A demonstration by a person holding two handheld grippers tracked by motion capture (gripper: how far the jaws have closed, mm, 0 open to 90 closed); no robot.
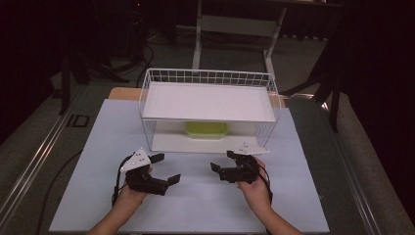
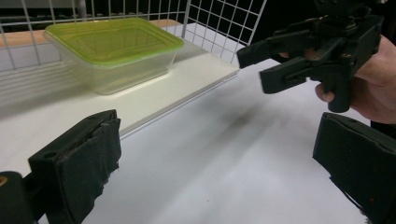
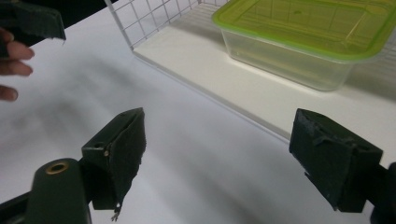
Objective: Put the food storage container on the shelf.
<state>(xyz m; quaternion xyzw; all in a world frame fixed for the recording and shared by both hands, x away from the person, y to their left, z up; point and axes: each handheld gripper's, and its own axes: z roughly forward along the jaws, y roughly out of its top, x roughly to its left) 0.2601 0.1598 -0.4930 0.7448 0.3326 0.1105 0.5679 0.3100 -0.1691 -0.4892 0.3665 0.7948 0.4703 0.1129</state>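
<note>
Green-lidded container (image 1: pixel 206 129) sits inside rack (image 1: pixel 147 93); both grippers' jaws gape wide, empty, well short.

From my seat the high view is dim: the room behind the wire rack (image 1: pixel 210 78) is nearly black, while the white table (image 1: pixel 195 205) in front of it glows pale blue-grey. The rack's top shelf casts shade over its lower shelf. In the left gripper view soft grey shadows smear across the table beside the rack (image 2: pixel 219 28), and the near pads (image 2: pixel 88 158) are blurred. The container lid (image 3: pixel 317 23) looks slightly soft.
</note>
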